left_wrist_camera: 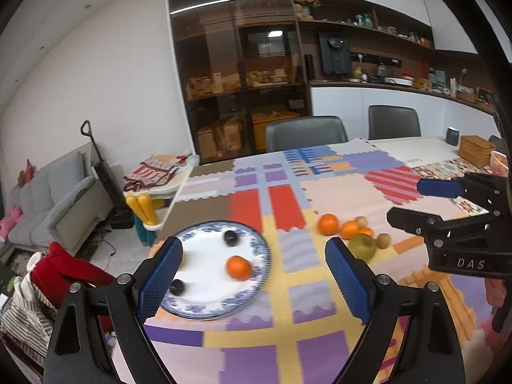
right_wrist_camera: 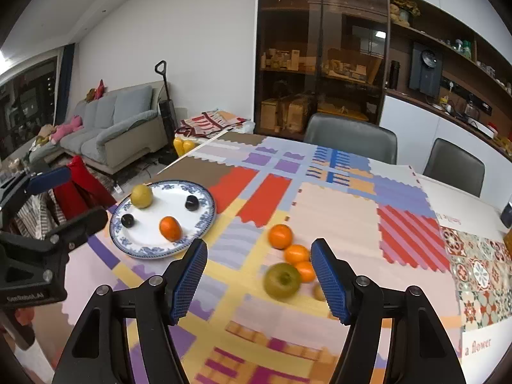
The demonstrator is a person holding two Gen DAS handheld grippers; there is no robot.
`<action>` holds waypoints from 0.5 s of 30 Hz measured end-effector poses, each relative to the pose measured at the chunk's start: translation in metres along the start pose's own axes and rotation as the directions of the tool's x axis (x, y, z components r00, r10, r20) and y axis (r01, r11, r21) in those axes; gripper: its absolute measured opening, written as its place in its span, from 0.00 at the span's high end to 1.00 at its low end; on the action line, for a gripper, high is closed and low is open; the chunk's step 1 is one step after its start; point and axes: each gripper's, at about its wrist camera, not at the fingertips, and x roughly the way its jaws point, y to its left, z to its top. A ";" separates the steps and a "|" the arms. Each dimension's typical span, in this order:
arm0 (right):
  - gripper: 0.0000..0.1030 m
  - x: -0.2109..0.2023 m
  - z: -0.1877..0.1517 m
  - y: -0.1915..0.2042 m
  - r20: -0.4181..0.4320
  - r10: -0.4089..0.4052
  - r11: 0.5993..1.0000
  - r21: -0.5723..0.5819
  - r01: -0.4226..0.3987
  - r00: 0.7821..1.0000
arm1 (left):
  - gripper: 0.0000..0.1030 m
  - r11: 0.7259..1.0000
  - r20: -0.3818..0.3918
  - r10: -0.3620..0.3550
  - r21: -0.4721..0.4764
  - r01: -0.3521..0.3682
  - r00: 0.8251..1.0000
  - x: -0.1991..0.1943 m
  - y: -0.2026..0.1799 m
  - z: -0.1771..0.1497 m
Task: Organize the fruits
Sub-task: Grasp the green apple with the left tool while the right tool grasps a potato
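A blue-rimmed white plate [left_wrist_camera: 256, 243] [right_wrist_camera: 204, 198] sits on the patchwork tablecloth. It holds an orange [left_wrist_camera: 238, 267] [right_wrist_camera: 170, 228], two dark plums [left_wrist_camera: 231, 237] [right_wrist_camera: 192, 203] and, in the right wrist view, a yellow-green pear [right_wrist_camera: 141, 196]. To its right lie several loose oranges [left_wrist_camera: 328, 224] [right_wrist_camera: 280, 236], a green apple [left_wrist_camera: 362, 245] [right_wrist_camera: 282, 280] and small brown fruits [left_wrist_camera: 383, 240]. My left gripper [left_wrist_camera: 252, 275] is open and empty above the plate's near edge. My right gripper [right_wrist_camera: 259, 275] is open and empty, with the apple between its fingers' line.
Two grey chairs [left_wrist_camera: 305, 132] [right_wrist_camera: 350, 139] stand at the table's far side. A dark mug [left_wrist_camera: 452, 135] and a wooden box [left_wrist_camera: 476, 150] sit at the far right. A sofa [right_wrist_camera: 112, 128] and clothes lie left of the table.
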 end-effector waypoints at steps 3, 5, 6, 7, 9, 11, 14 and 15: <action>0.34 -0.009 -0.006 -0.012 0.008 -0.015 1.000 0.002 0.015 1.000 | 0.11 0.999 -0.005 -0.032 0.008 0.032 0.999 0.003 -0.016 -0.001; 0.34 -0.013 -0.009 -0.019 0.013 -0.025 1.000 -0.005 0.025 1.000 | 0.11 0.998 0.000 -0.054 0.018 0.054 0.999 0.005 -0.028 -0.003; 0.34 -0.013 -0.011 -0.023 0.013 -0.029 1.000 -0.008 0.029 0.999 | 0.11 0.998 0.001 -0.064 0.024 0.064 0.998 0.007 -0.035 -0.003; 0.34 -0.014 -0.014 -0.027 0.012 -0.032 0.999 -0.012 0.032 0.999 | 0.11 0.997 -0.002 -0.075 0.028 0.075 0.997 0.009 -0.040 -0.004; 0.34 -0.015 -0.017 -0.034 0.011 -0.037 0.999 -0.021 0.037 0.999 | 0.11 0.995 -0.006 -0.094 0.038 0.094 0.996 0.013 -0.049 -0.004; 0.34 -0.015 -0.022 -0.041 0.007 -0.042 0.999 -0.034 0.042 0.999 | 0.12 0.992 -0.013 -0.110 0.054 0.110 0.994 0.019 -0.058 -0.003; 0.34 -0.015 -0.028 -0.051 0.003 -0.044 0.998 -0.046 0.044 0.999 | 0.12 0.988 -0.013 -0.131 0.076 0.131 0.991 0.026 -0.071 -0.003; 0.34 -0.013 -0.031 -0.054 0.000 -0.043 0.998 -0.055 0.043 0.999 | 0.12 0.986 -0.016 -0.140 0.084 0.141 0.990 0.029 -0.075 -0.003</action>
